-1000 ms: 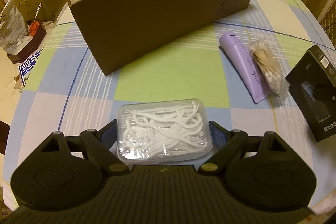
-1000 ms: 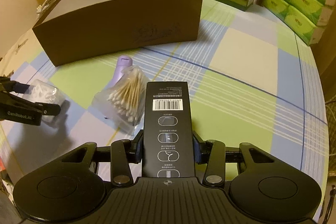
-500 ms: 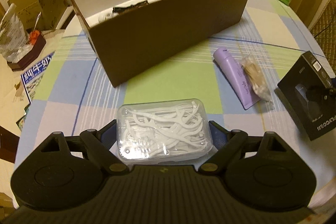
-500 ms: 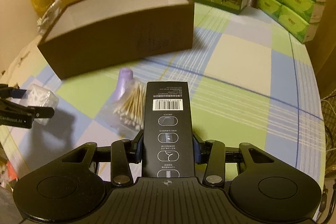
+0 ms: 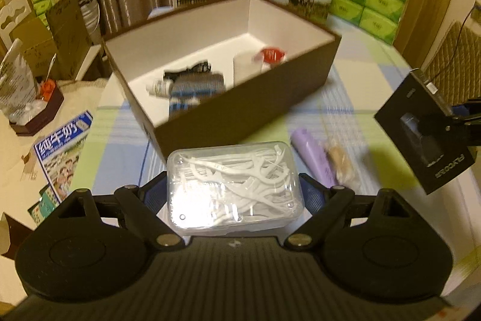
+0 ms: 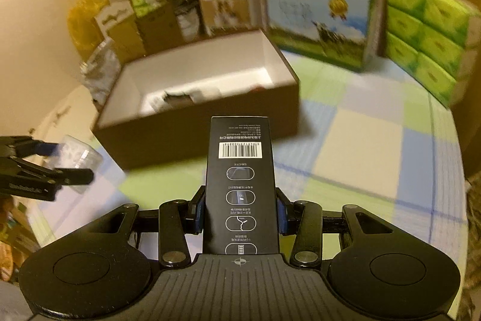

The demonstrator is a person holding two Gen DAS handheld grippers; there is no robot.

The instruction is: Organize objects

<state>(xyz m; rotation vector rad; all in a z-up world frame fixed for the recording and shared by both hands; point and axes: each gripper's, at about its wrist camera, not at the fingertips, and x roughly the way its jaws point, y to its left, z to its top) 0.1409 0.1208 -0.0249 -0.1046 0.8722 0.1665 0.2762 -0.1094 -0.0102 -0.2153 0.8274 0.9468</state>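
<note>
My left gripper [image 5: 234, 194] is shut on a clear plastic case of white floss picks [image 5: 233, 185] and holds it above the table, in front of the open brown box [image 5: 240, 110]. My right gripper [image 6: 239, 214] is shut on a long black product box [image 6: 240, 185] with a barcode, also lifted and facing the brown box [image 6: 210, 128]. The black box shows at the right of the left wrist view [image 5: 424, 134]. The floss case shows at the left of the right wrist view [image 6: 76, 160]. A lilac tube [image 5: 312, 158] and a bag of cotton swabs [image 5: 338, 161] lie on the checked tablecloth.
The brown box holds a folded striped cloth [image 5: 195, 86], a white tube and a red-capped item [image 5: 272, 56]. Behind it stand a milk carton case [image 6: 321, 20], green tissue packs [image 6: 427, 35] and cardboard boxes [image 6: 141, 23]. A leaflet [image 5: 60, 152] lies at the left.
Both grippers have risen with their loads and now look down into the brown box, whose contents have come into view. The lilac tube and cotton swabs stay on the table.
</note>
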